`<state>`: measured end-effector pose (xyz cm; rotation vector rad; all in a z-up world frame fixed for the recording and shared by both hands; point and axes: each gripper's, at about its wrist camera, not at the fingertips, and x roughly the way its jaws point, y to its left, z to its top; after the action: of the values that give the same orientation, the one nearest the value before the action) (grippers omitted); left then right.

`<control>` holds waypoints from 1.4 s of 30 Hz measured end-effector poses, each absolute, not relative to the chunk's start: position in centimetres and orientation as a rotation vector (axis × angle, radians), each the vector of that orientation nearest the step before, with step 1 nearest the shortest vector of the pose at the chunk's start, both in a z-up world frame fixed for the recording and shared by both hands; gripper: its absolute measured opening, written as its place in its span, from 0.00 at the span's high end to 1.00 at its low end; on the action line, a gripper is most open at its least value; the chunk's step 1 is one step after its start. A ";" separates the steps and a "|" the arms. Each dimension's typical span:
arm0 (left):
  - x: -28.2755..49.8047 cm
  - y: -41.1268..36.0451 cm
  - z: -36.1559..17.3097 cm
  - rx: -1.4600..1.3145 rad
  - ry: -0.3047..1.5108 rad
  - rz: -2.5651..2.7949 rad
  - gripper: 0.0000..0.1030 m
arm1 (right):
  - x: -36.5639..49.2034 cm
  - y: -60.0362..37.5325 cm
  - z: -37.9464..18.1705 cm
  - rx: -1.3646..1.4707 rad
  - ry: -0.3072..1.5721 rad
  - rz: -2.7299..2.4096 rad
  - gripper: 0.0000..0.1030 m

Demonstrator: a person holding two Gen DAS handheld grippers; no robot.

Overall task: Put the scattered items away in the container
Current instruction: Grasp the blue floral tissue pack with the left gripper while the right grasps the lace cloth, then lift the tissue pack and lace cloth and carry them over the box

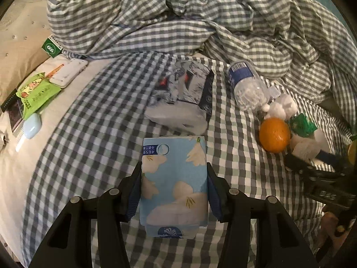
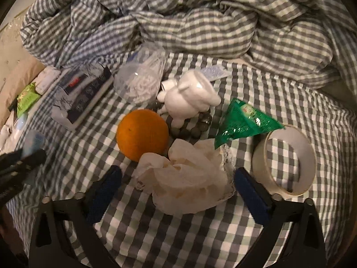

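On the green box point(image 1: 51, 47) near the pillow I read "666", or "999", as it lies turned. On the blue tissue pack point(image 1: 174, 183) there are Chinese characters with the digits "4" and "5" in a blue band. The print on the bottle label point(image 1: 242, 71) and the green snack bag point(image 1: 36, 93) is too small for me to read.

- Right gripper point(image 2: 178, 176) spread wide around crumpled white bag point(image 2: 187, 185), pads clear of it.
- Orange point(image 2: 142, 134) just far-left.
- Tape roll point(image 2: 287, 160) right.
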<state>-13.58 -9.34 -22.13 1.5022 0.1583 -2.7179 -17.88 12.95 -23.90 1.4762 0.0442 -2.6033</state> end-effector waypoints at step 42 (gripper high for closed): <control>-4.6 -3.8 -6.2 1.125 0.101 -2.989 0.49 | -4.9 17.9 -7.5 1.048 -0.178 -2.766 0.82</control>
<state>-4.56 -3.84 -6.23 1.1249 0.1005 -2.9888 -4.87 17.94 -7.49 1.0477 -0.1781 -2.7664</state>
